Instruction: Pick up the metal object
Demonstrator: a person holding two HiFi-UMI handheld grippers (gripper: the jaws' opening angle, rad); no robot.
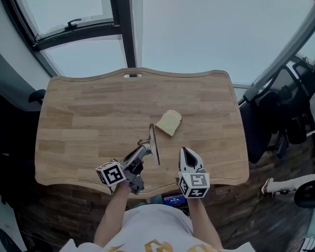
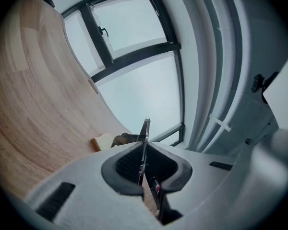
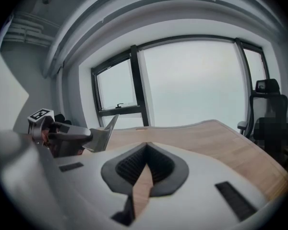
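The left gripper view alone shows the metal object [image 2: 144, 145] edge-on, pinched in the left gripper [image 1: 146, 151], lower centre over the table's [image 1: 84, 114] near edge, while the right gripper [image 1: 187, 152] is closed, empty, bare wood around the bread [image 1: 169, 123].

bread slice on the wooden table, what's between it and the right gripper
Only bare wooden table, as the head view shows, between the pale bread slice and the right gripper. The thin metal blade is further left.
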